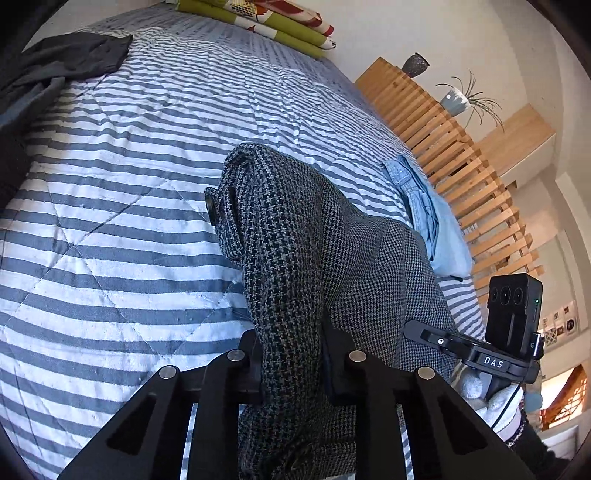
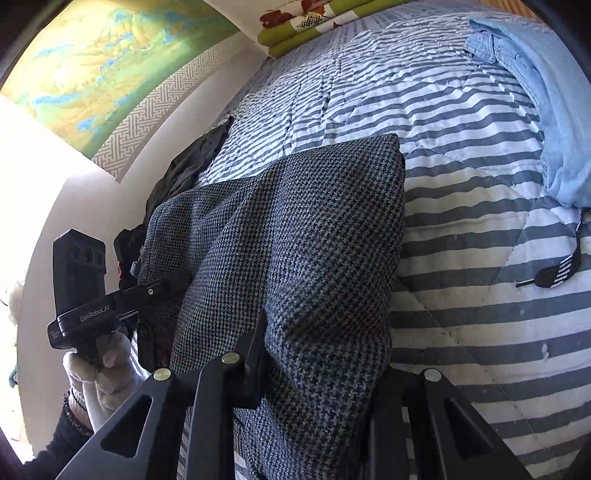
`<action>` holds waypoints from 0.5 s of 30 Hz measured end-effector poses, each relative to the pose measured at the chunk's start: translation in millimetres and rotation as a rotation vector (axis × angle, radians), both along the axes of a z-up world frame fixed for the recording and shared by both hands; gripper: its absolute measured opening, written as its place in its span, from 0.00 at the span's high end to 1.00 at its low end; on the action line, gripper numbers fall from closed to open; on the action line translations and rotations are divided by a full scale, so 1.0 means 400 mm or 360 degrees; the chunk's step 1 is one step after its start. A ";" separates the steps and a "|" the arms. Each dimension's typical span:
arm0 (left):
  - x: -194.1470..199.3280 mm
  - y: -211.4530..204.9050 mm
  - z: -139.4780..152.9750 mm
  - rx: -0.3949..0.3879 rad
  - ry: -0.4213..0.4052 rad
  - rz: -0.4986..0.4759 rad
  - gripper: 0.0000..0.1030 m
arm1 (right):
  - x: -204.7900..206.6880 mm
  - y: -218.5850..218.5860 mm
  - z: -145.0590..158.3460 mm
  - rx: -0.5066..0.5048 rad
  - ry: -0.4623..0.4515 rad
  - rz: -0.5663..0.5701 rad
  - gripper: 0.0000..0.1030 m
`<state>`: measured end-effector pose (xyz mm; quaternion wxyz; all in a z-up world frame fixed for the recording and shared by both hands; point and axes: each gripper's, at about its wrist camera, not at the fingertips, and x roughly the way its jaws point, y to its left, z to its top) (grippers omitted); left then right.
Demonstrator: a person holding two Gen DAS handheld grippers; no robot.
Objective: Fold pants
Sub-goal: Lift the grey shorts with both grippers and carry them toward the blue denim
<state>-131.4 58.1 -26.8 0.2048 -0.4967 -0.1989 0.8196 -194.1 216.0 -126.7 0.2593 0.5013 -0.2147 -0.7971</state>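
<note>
Grey houndstooth pants [image 1: 295, 240] hang bunched above a striped bed. In the left wrist view my left gripper [image 1: 293, 358] is shut on a thick fold of the cloth, with a black button showing on the waistband to the upper left. The right wrist view has my right gripper [image 2: 319, 362] shut on another fold of the pants [image 2: 314, 221]; its right finger is hidden behind the fabric. Each view shows the other gripper beside it, held by a white-gloved hand [image 1: 491, 398], with its tips buried in the cloth.
The blue-and-white striped quilt [image 1: 129, 184] covers the bed. A light blue denim garment [image 1: 428, 218] lies by the wooden slat headboard [image 1: 454, 147]. A dark garment [image 1: 62, 66] sits at the far left, a folded green floral blanket [image 1: 277, 22] at the far end. A black-and-white strap [image 2: 561, 269] lies on the quilt.
</note>
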 end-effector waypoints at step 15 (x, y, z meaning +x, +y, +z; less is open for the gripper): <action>0.093 0.211 0.201 0.0069 0.0221 -0.0226 0.80 | 0.165 0.150 0.201 0.0079 0.0233 -0.0095 0.80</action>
